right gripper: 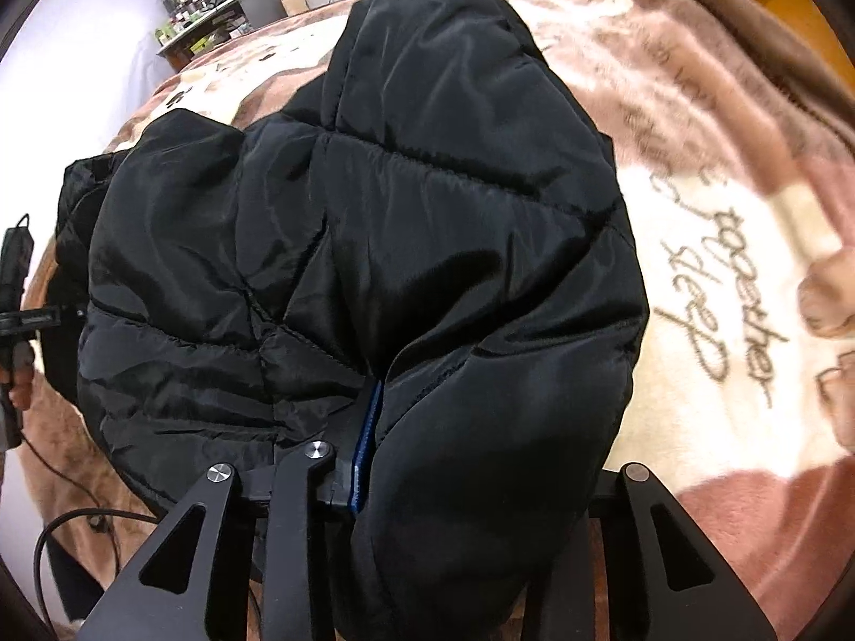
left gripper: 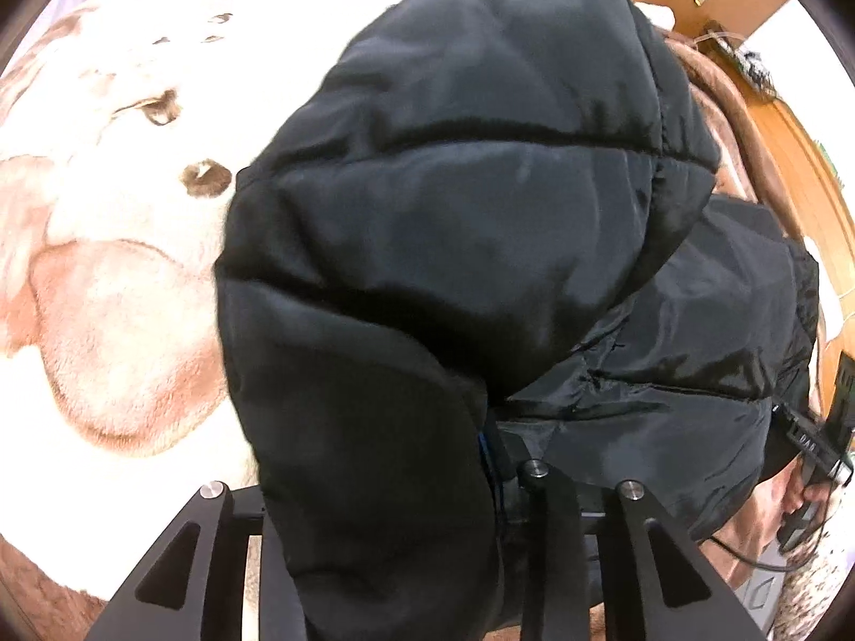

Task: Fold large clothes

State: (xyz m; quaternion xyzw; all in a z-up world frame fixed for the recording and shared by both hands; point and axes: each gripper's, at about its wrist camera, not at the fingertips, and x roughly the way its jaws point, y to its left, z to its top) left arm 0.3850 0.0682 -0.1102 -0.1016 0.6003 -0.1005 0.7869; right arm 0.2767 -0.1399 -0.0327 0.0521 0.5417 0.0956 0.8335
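A black quilted puffer jacket (left gripper: 481, 213) fills most of the left wrist view, lifted off the blanket in a thick fold. That fold runs down between the fingers of my left gripper (left gripper: 406, 470), whose blue-edged pad (left gripper: 483, 443) presses on it; the other finger is hidden under the cloth. In the right wrist view the same jacket (right gripper: 427, 187) bulges up from my right gripper (right gripper: 459, 443). Its blue pad (right gripper: 366, 438) bears against a fold, and the far finger is covered. Each gripper shows at the edge of the other's view, held in a hand (left gripper: 801, 491).
A plush cream and brown blanket (left gripper: 107, 294) with a bear print and script lettering (right gripper: 721, 294) covers the bed beneath. Wooden furniture (left gripper: 791, 123) stands past the jacket. A cluttered shelf (right gripper: 214, 10) lies beyond the bed, and a black cable (right gripper: 69, 523) trails at the lower left.
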